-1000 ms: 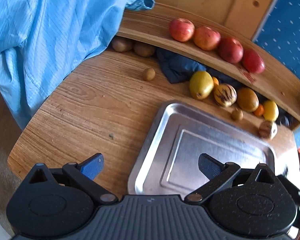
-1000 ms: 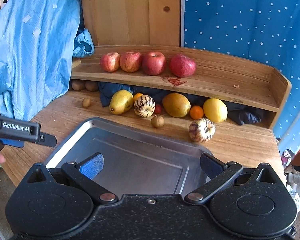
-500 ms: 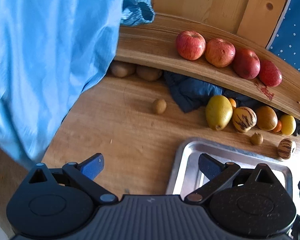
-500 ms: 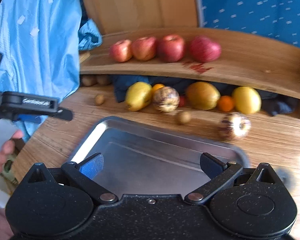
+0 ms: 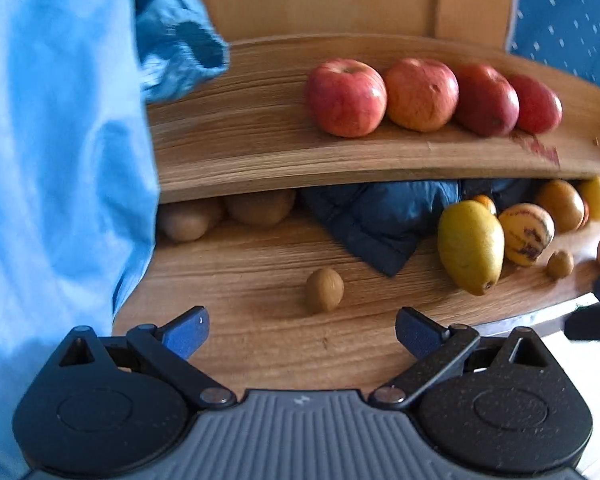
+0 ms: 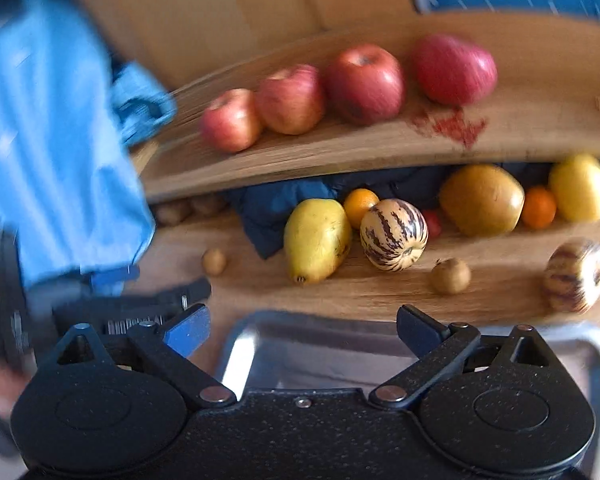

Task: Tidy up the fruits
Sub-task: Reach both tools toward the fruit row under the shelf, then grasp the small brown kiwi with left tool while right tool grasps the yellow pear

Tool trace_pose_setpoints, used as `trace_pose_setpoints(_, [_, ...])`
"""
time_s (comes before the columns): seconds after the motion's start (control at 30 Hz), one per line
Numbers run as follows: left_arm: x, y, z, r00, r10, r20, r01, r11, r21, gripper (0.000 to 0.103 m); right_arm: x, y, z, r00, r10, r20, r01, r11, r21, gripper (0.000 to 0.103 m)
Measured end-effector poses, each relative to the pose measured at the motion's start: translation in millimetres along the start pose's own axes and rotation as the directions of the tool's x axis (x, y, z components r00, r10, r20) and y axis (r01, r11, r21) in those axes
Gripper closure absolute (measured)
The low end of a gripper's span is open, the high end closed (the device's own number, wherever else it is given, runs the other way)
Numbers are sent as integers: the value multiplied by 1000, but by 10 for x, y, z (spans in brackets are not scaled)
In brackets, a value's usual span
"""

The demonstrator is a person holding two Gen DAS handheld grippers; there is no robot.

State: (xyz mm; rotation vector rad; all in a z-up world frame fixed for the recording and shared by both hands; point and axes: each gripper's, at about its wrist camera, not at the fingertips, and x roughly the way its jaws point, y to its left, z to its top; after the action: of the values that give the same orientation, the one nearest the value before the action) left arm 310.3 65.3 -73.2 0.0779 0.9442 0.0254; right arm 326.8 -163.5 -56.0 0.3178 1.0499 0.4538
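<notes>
Several red apples line the wooden shelf. Below it on the table lie a yellow pear, a striped melon, oranges, a lemon and small brown fruits. My left gripper is open and empty, just short of one small brown fruit. My right gripper is open and empty over the near rim of the metal tray. The left gripper's body shows blurred at the left of the right wrist view.
A light blue garment hangs over the table's left side. Under the shelf a dark blue cloth is bunched beside two brown kiwis. A second striped melon and a small brown fruit lie right of the tray.
My left gripper has swung left off the tray and moved in toward the small brown fruit and the shelf. My right gripper has moved forward toward the fruit row. Both stay open.
</notes>
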Motion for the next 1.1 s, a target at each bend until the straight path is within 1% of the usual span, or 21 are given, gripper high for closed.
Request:
trace_pose_setpoints(0.03, [34,14,4,1000,-13,0,13,1000,12,3,71,-14,29,1000,-2,-1,2,999,41,8])
trace_pose_setpoints(0.1, [93,18,14,999,-40,-3,40,999,32,5,177,-12,77,1000,-14,1,13,997,77,14])
trace_pose_setpoints(0.17, [162,35,28,998,-61,-16,62,997,47,12,270,6,111,999,-32,5,32,995,93,18])
trace_pose_setpoints(0.2, [194,46,35,997,-77,-22,78,996,49,13,314,12,126,999,-36,6,35,994,105,20])
trace_pose_setpoints(0.23, [222,62,43,995,-93,-27,94,994,51,16,350,16,138,999,-37,5,37,993,114,21])
trace_pose_setpoints(0.27, [250,70,45,994,-106,-27,107,993,51,21,387,25,152,999,-40,5,39,992,121,23])
trace_pose_setpoints(0.37, [311,106,85,990,-138,-26,140,989,58,25,498,66,190,998,-69,10,67,990,122,27])
trace_pose_setpoints(0.4, [330,118,96,989,-148,-27,149,987,58,26,519,74,204,997,-78,12,75,989,125,30])
trace_pose_setpoints(0.47, [371,151,117,985,-170,-32,172,983,59,36,579,90,246,995,-101,18,98,986,132,35])
trace_pose_setpoints(0.53, [410,177,135,983,-181,-39,183,981,61,41,635,108,278,992,-120,22,116,984,134,39])
trace_pose_setpoints(0.6, [439,201,147,981,-187,-44,190,980,64,42,686,129,300,990,-139,27,134,981,138,42])
trace_pose_setpoints(0.67, [458,226,155,979,-196,-56,198,979,51,43,731,149,313,984,-175,30,170,976,138,45])
trace_pose_setpoints(0.7, [456,236,155,978,-202,-50,204,978,47,43,747,161,314,981,-190,31,184,974,134,46])
trace_pose_setpoints(0.8, [469,250,163,976,-211,-47,213,976,49,51,788,197,326,976,-214,39,208,971,117,46])
trace_pose_setpoints(0.87, [462,240,165,978,-205,-44,208,976,59,59,803,221,327,973,-226,44,221,970,100,46])
trace_pose_setpoints(0.93, [469,218,170,980,-195,-44,197,978,74,64,846,270,339,971,-236,47,232,969,87,46])
trace_pose_setpoints(1.03, [479,206,178,977,-209,-45,211,976,61,74,852,270,325,970,-237,51,233,969,81,46])
trace_pose_setpoints(1.1, [466,208,176,976,-212,-47,215,975,53,75,862,288,304,971,-232,52,228,971,77,47])
